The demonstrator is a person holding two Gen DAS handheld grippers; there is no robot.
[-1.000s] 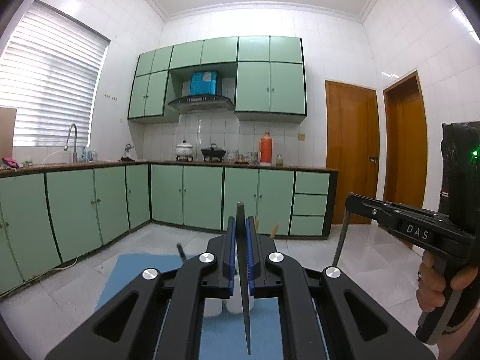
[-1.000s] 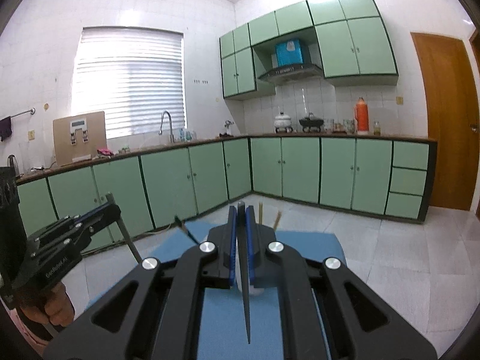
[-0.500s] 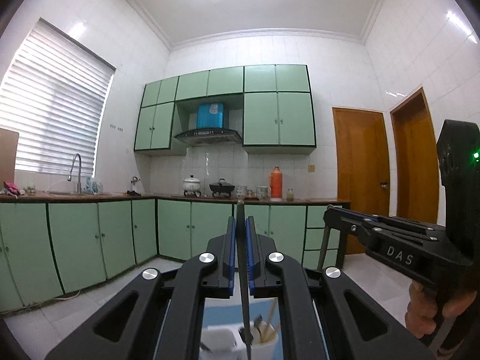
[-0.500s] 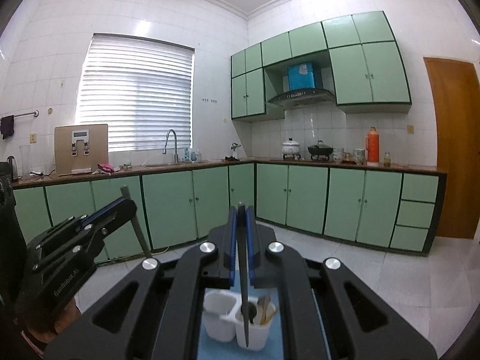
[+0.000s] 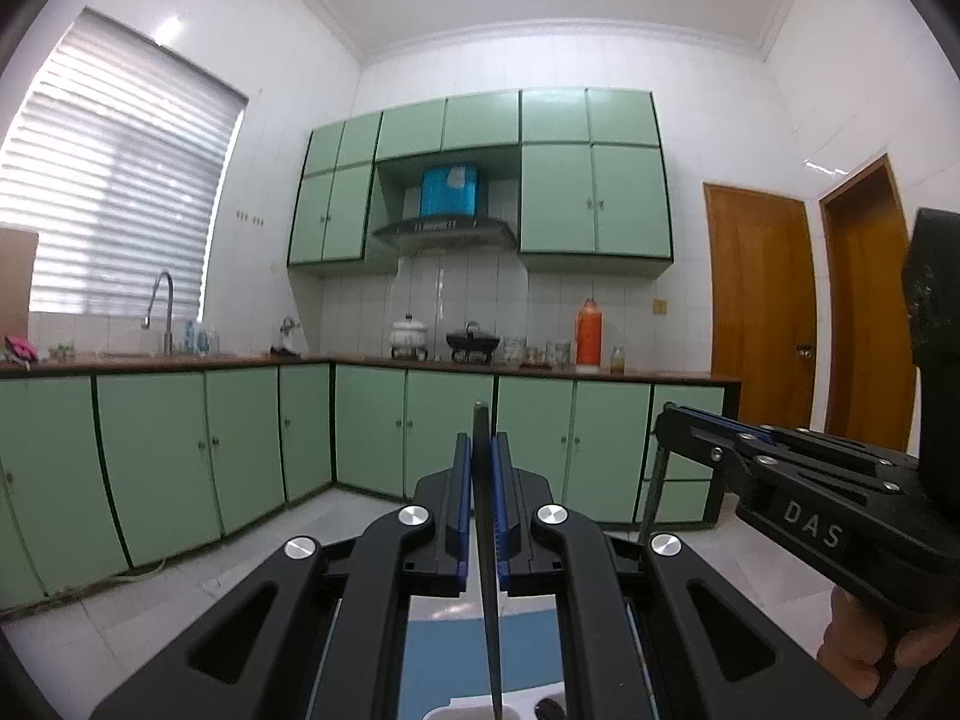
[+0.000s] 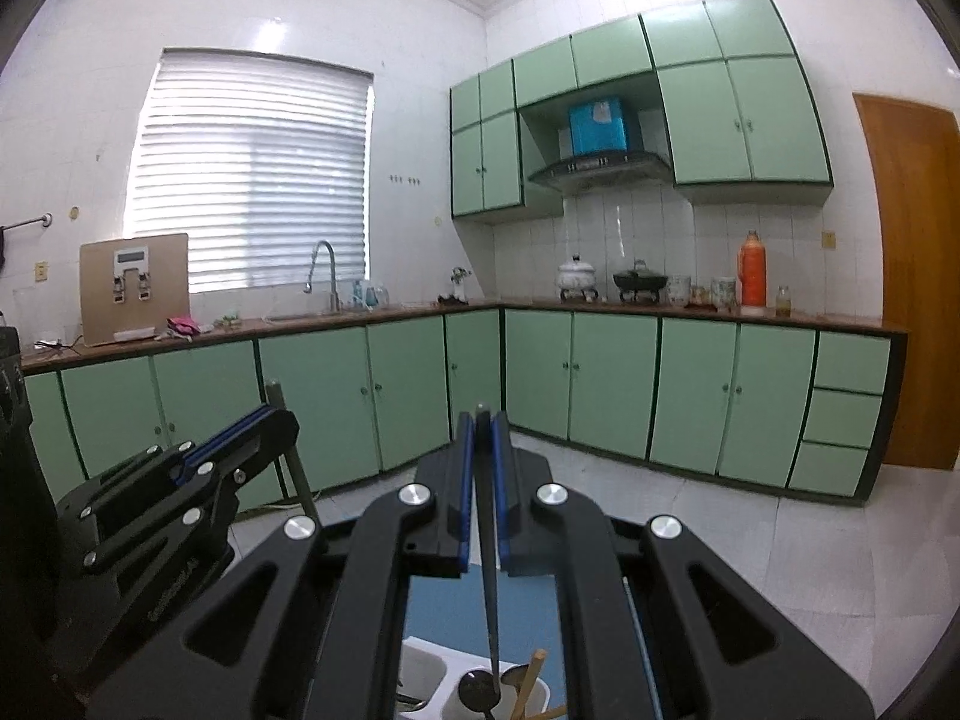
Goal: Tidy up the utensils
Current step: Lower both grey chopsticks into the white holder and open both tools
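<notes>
Blue pads on my left gripper (image 5: 481,468) and right gripper (image 6: 481,450) are both squeezing thin dark utensil handles. I'm dangling them over the white holder (image 6: 543,690) sitting on the blue mat (image 6: 528,618).

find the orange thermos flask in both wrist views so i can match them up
Left wrist view: orange thermos flask stands on the countertop right of centre, near the brown door.
Right wrist view: the flask stands on the counter at upper right, left of the door.
Shared landmark: the blue box above the range hood.
</notes>
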